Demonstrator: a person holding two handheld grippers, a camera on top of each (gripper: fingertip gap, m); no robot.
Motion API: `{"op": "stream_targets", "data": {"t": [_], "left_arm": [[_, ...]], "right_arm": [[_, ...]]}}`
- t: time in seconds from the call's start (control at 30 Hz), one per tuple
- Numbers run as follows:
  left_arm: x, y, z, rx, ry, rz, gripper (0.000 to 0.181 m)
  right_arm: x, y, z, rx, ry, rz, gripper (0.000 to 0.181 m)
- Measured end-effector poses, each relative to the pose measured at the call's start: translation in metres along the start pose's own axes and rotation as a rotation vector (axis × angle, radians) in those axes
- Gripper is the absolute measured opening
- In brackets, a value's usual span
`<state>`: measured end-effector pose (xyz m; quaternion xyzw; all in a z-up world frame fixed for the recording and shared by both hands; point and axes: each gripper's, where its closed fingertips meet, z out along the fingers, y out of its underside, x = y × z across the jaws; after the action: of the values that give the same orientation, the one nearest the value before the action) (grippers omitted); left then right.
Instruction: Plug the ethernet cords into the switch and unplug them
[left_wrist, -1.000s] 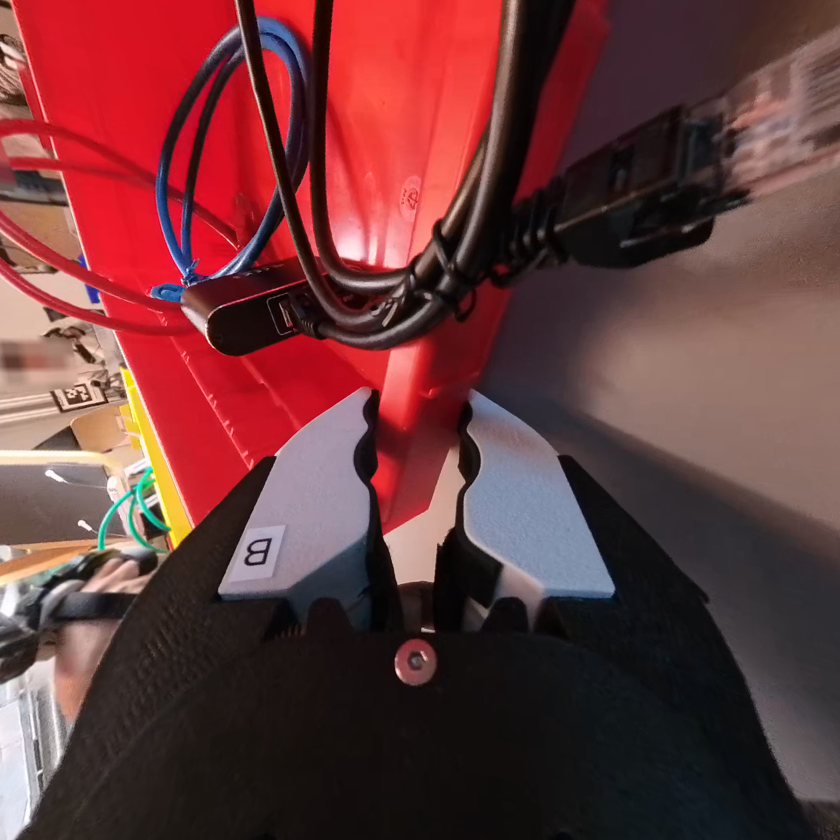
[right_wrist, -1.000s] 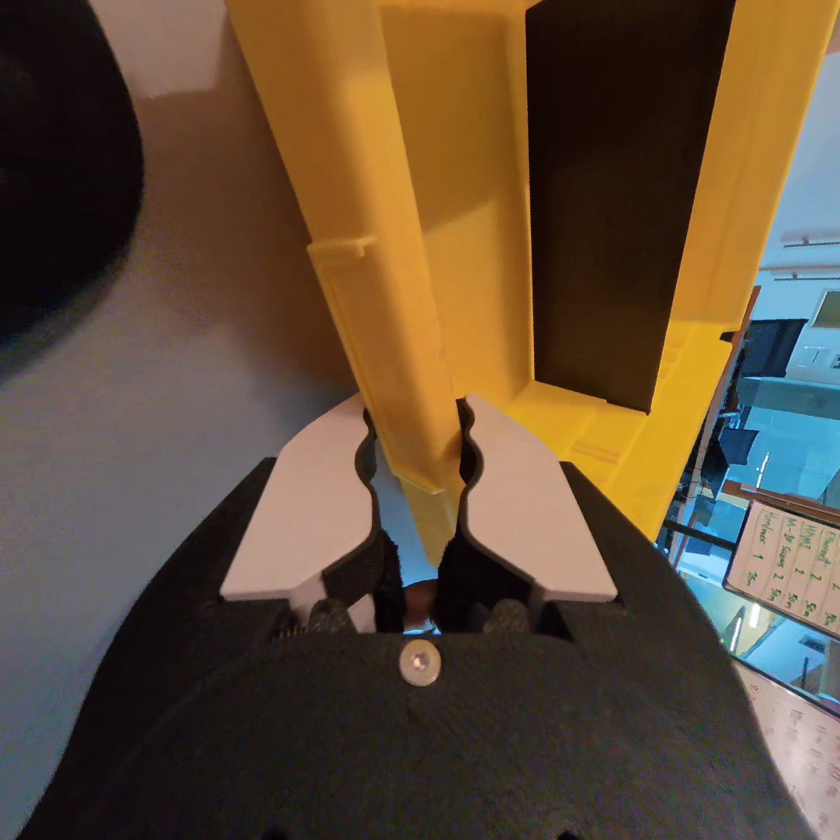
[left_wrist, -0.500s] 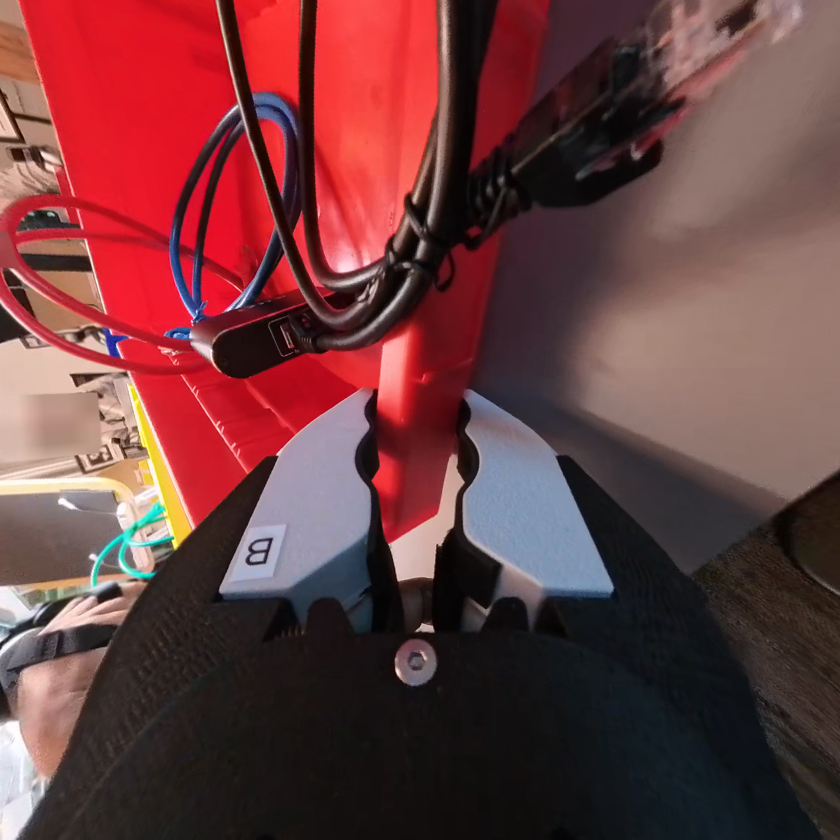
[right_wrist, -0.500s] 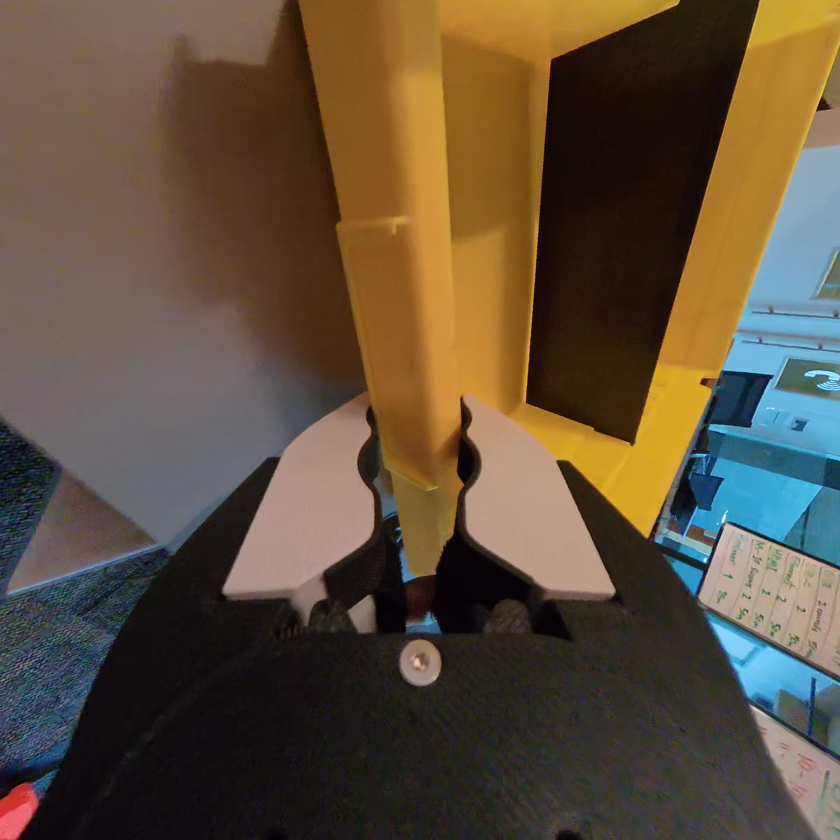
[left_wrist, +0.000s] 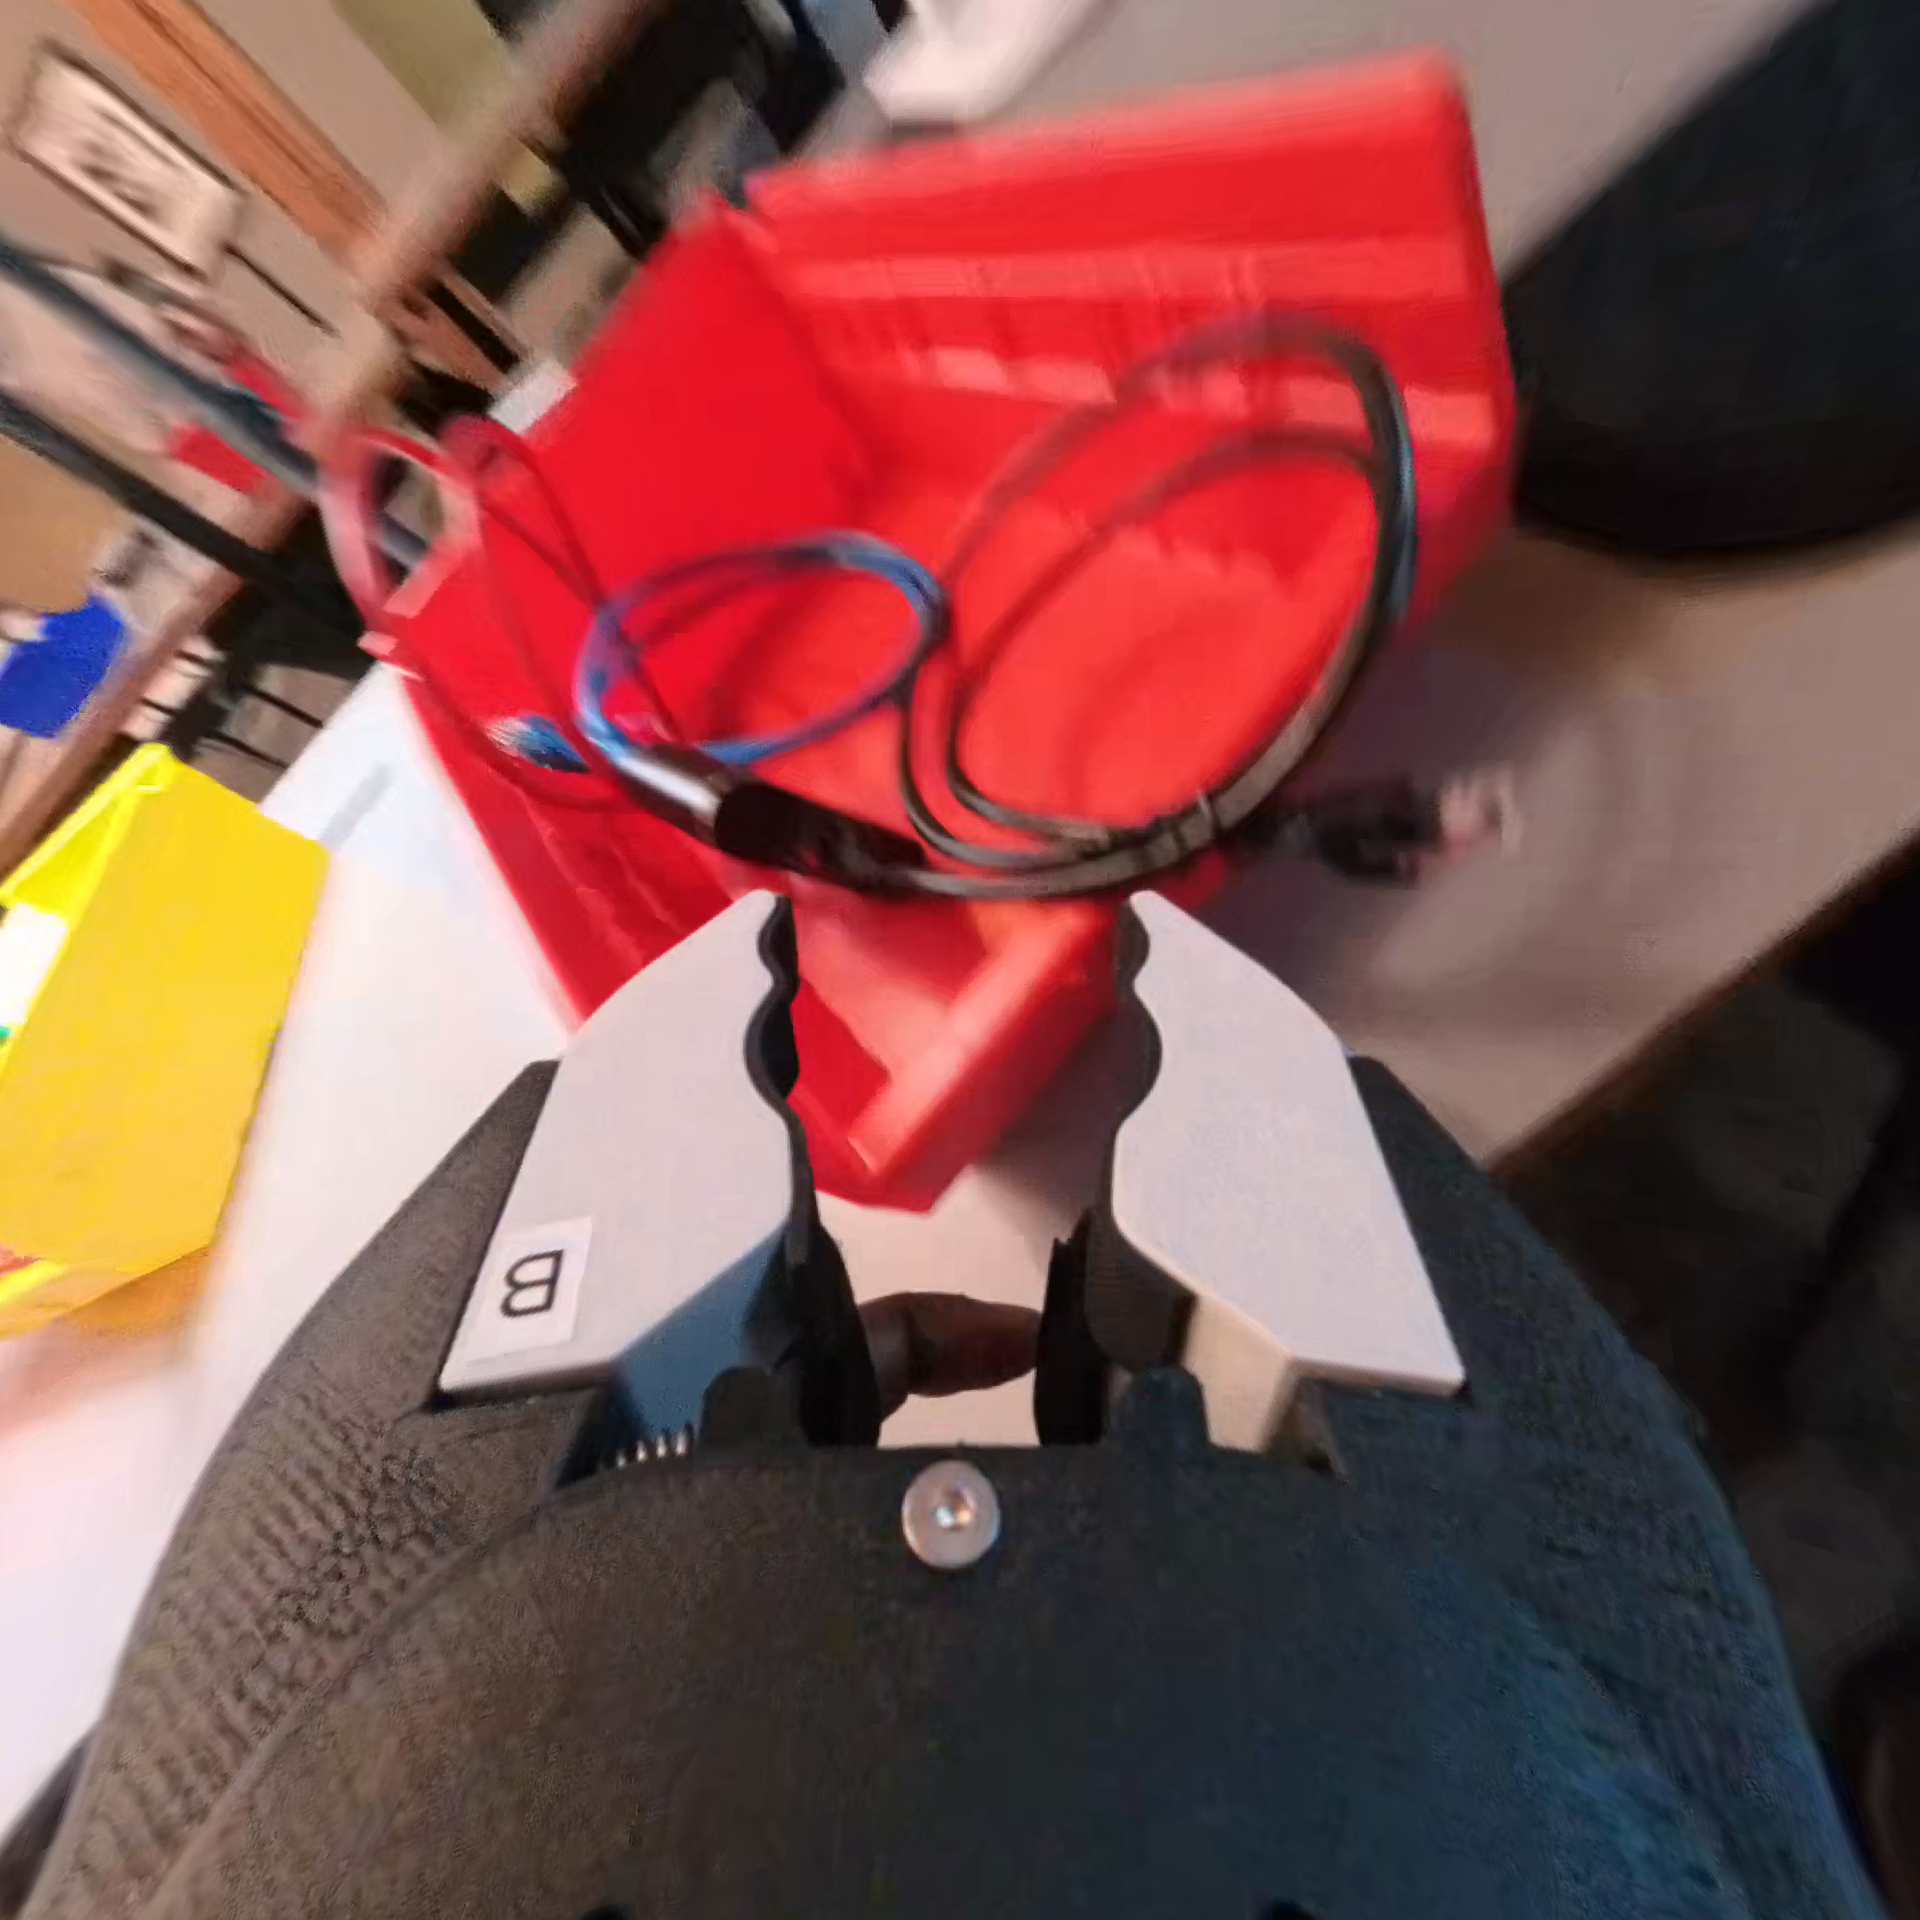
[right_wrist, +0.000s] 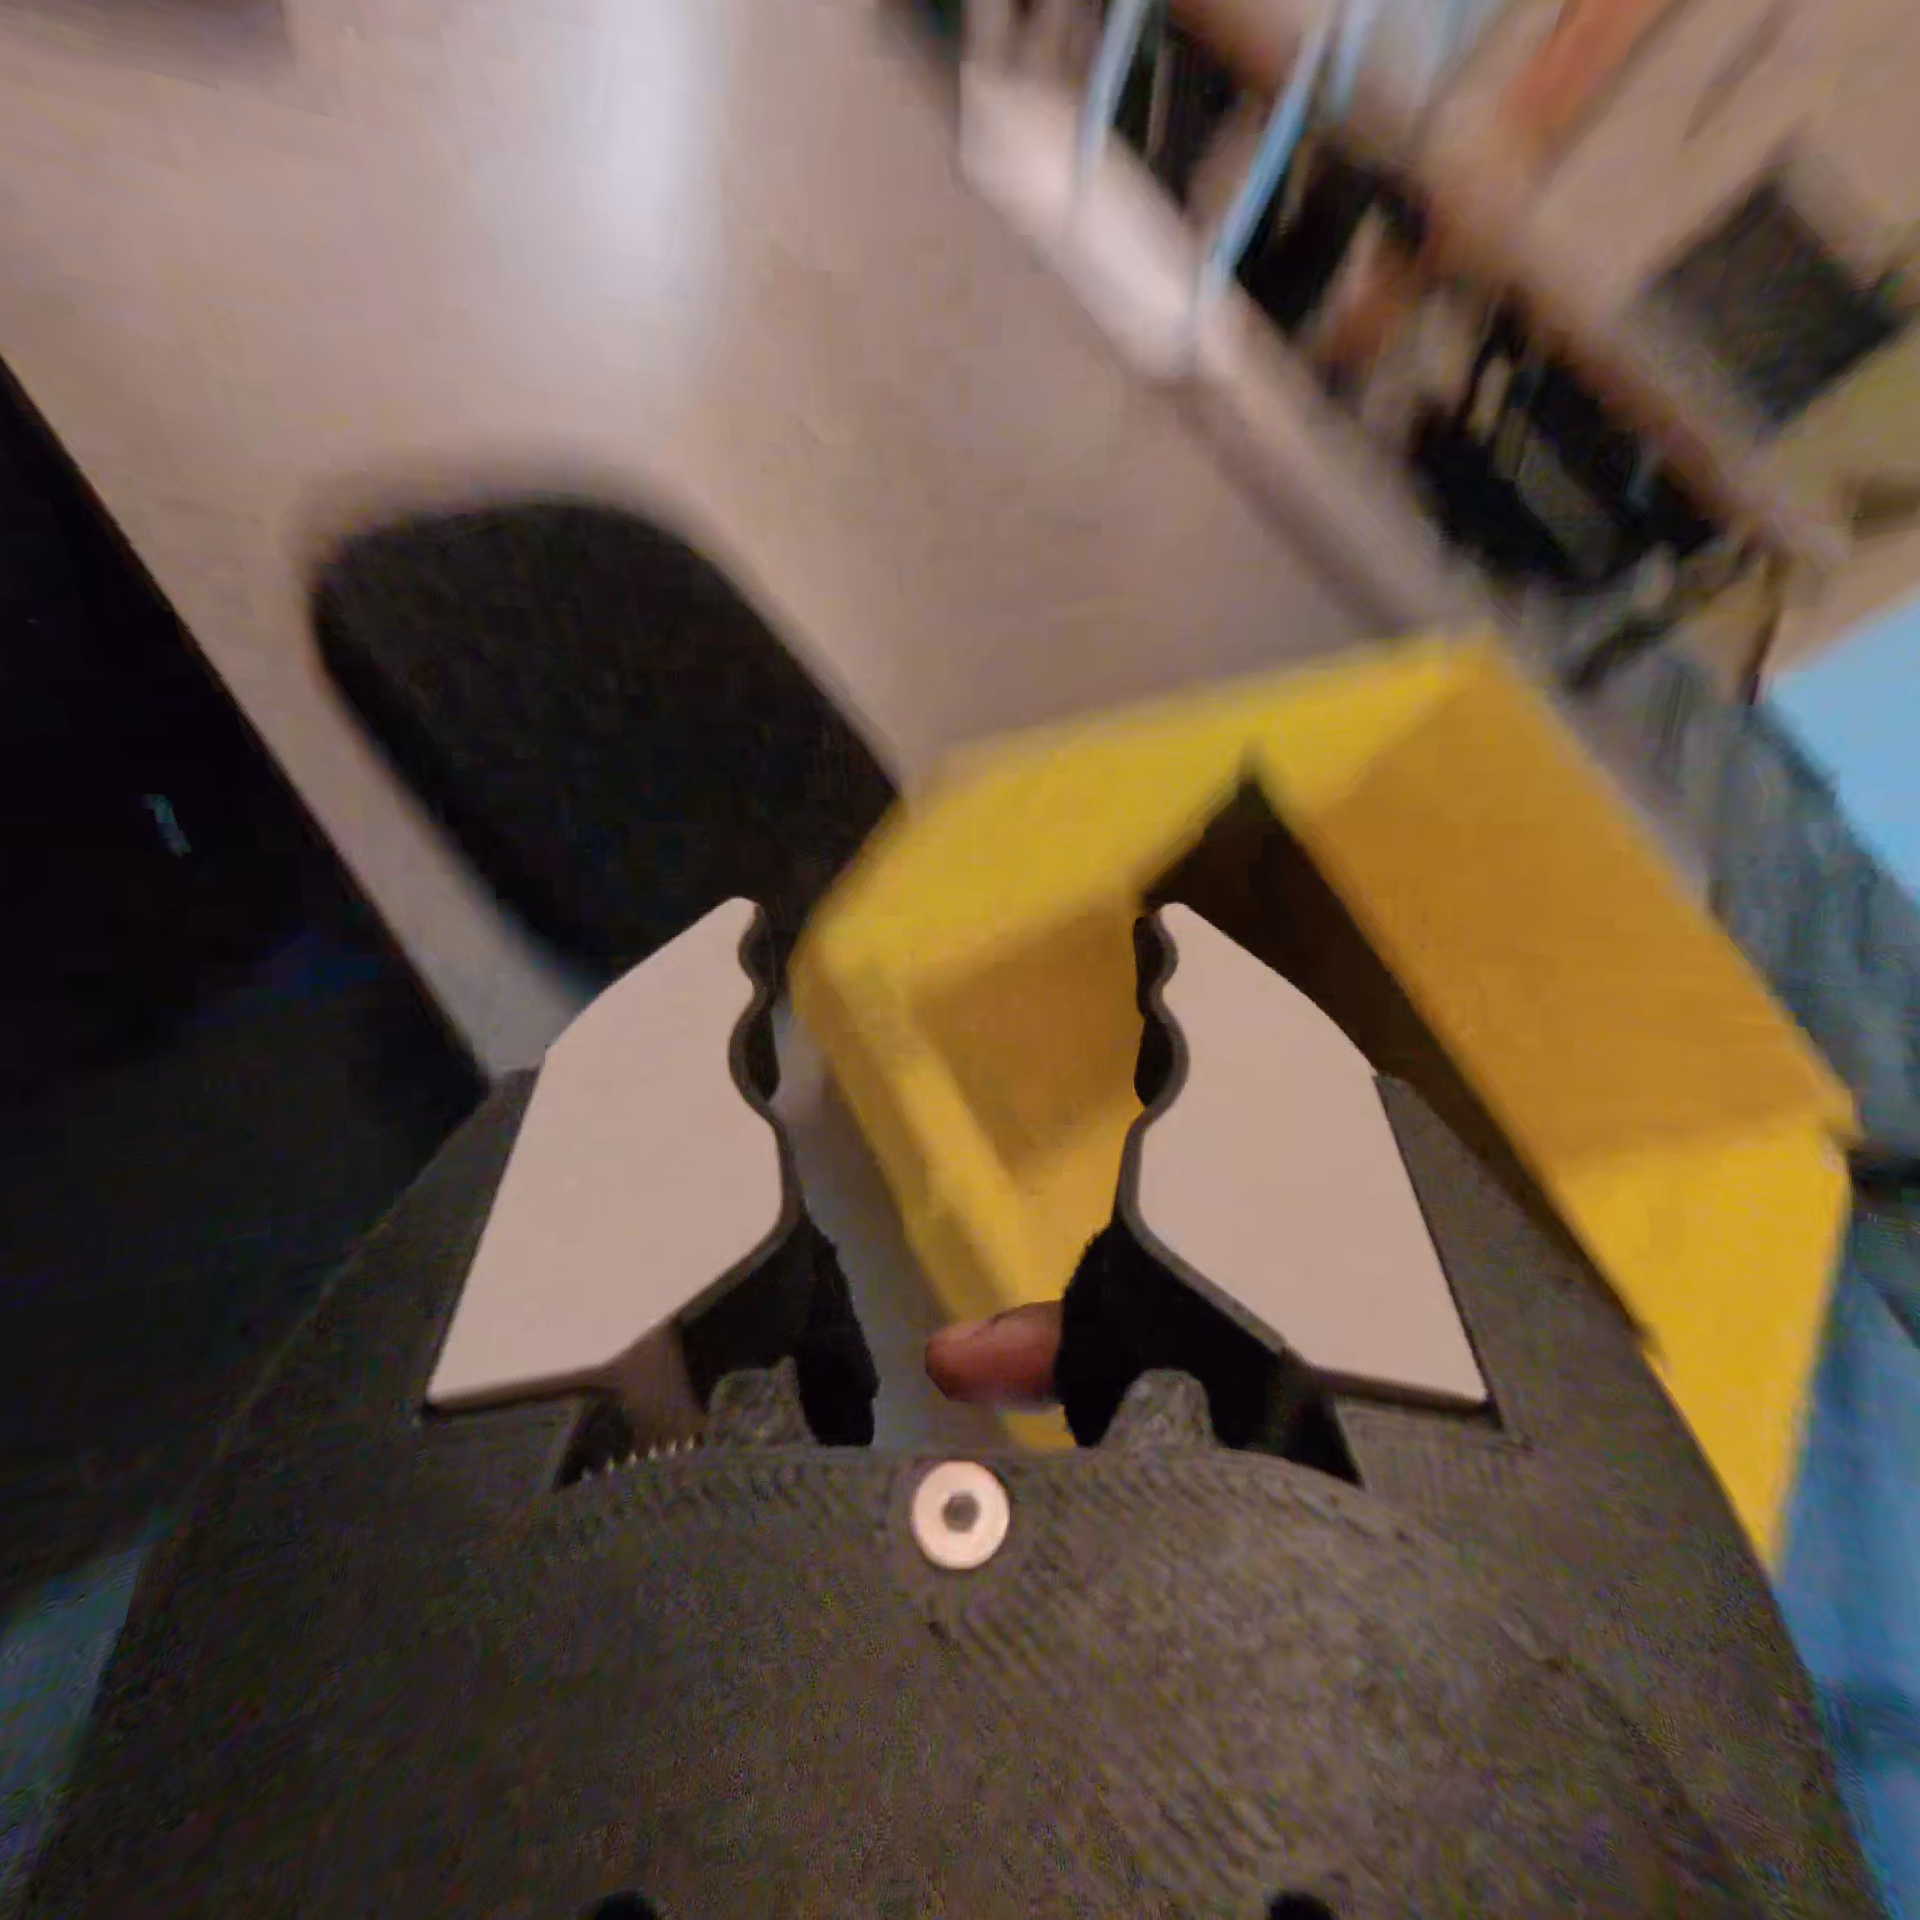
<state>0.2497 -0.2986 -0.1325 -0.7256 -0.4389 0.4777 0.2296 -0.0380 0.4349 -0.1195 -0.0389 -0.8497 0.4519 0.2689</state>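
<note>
Setup step: my left gripper (left_wrist: 956, 925) and right gripper (right_wrist: 945, 935) are both spread, empty. Cords (left_wrist: 1174, 665) lie in the red bin (left_wrist: 1091, 343); switch presumably in the yellow bin (right_wrist: 1455, 883), unclear. Next: grab a cord plug.

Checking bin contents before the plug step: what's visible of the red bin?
The red bin looks like moulded plastic, open-topped with ribbed walls, and is motion-blurred. It sits on the pale table, tilted in this view. Inside lie a black cable loop, a smaller blue cable loop and a dark oblong device. Its near corner lies between the open left tool fingers; contact cannot be told.
</note>
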Motion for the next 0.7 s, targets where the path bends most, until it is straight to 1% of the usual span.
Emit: {"op": "stream_targets", "data": {"t": [0.07,0.1,0.13,0.17,0.23,0.33,0.4,0.47,0.57,0.7], "left_arm": [[-0.019,-0.031,-0.008,0.141,-0.079,-0.129,0.059],[-0.029,-0.044,-0.011,0.180,-0.126,-0.191,0.058],[-0.041,-0.052,-0.011,0.192,-0.181,-0.253,0.058],[-0.050,-0.056,-0.009,0.177,-0.219,-0.318,0.058],[-0.056,-0.056,0.004,0.081,-0.229,-0.460,0.058],[-0.046,-0.045,0.032,-0.129,-0.151,-0.620,0.058],[-0.051,-0.026,0.045,-0.281,-0.180,-0.634,0.058],[-0.058,-0.010,0.054,-0.378,-0.207,-0.667,0.058],[-0.059,0.005,0.070,-0.457,-0.178,-0.743,0.057],[-0.056,0.013,0.089,-0.511,-0.160,-0.777,0.056]], "right_arm": [[-0.002,-0.073,0.000,0.391,-0.012,0.059,0.072],[-0.002,-0.104,-0.004,0.561,-0.008,0.080,0.074],[-0.002,-0.129,-0.006,0.702,0.005,0.096,0.075],[-0.005,-0.147,-0.005,0.811,0.010,0.096,0.078],[-0.015,-0.171,0.008,0.942,0.006,0.090,0.077],[-0.042,-0.187,0.046,1.005,-0.098,0.107,0.076],[-0.062,-0.191,0.072,0.992,-0.193,0.117,0.077],[-0.077,-0.193,0.090,0.963,-0.261,0.110,0.078],[-0.086,-0.193,0.100,0.942,-0.291,0.094,0.077],[-0.084,-0.190,0.097,0.956,-0.285,0.113,0.073]]}}
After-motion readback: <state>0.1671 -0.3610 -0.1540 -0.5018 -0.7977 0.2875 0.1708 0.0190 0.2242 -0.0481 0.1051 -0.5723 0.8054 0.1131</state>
